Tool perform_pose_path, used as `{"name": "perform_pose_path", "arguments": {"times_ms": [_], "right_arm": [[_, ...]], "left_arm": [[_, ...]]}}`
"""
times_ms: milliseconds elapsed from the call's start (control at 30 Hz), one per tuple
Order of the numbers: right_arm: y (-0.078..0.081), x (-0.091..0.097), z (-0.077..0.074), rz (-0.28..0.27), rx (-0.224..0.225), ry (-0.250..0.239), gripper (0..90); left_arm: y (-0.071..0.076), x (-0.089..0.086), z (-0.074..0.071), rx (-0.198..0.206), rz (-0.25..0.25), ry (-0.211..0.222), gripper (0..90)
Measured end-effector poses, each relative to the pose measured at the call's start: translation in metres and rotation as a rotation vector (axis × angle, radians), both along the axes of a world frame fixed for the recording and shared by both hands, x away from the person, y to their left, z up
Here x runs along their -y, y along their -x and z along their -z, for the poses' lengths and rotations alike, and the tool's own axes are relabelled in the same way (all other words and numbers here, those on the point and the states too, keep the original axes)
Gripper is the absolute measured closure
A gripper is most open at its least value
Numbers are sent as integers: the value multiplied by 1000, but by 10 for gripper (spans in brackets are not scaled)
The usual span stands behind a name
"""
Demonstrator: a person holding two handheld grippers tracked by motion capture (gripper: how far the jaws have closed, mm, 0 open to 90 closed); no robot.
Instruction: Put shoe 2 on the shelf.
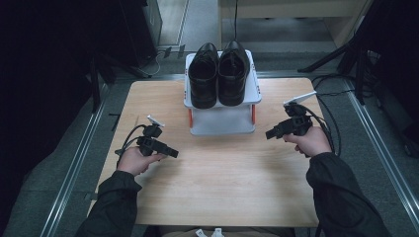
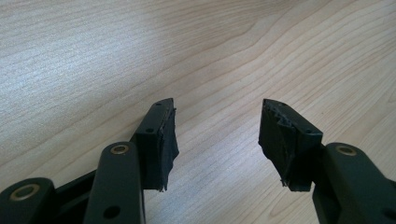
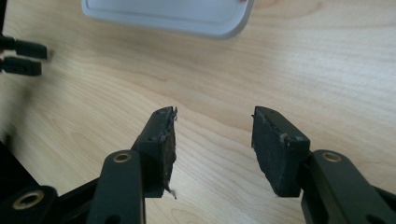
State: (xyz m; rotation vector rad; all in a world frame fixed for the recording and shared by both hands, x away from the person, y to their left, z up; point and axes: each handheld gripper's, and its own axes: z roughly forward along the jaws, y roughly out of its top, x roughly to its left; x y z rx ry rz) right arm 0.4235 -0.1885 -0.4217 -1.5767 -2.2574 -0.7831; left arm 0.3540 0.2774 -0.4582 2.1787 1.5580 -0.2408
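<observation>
1. Hovering low over the bare wooden surface [image 1: 217,187], the left tool [image 1: 174,154] has its jaws spread wide with nothing between them; the left gripper view shows bare wood in the gap.
2. The right tool [image 1: 269,133] is likewise wide open and empty, near the rack's front right corner.
3. Two tools, two hands, neither touching a shoe.
4. Farther back stands one white two-tier rack [image 1: 222,126]; its lower tier looks bare.
5. On its top tier sit two black shoes [image 1: 219,74], side by side, touching, toes towards the person.
6. Judging by this, either the pair is freshly set down or lifting it has not begun; I cannot tell which.
</observation>
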Motion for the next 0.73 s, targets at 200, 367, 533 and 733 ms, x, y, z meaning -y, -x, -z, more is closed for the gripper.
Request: {"name": "perform_pose_path", "arguments": {"times_ms": [200,367,533,733], "right_arm": [[13,-6,12,-21,32,-4,493],[19,-10,22,-38,42,1,493],[21,-12,28,-50,46,-1,493],[24,-13,27,-57,67,-19,493]], "left_arm": [[0,0,0,0,4,-4,451],[0,0,0,8,1,1,450],[0,0,0,14,5,1,450],[0,0,-1,17,10,-3,449]]}}
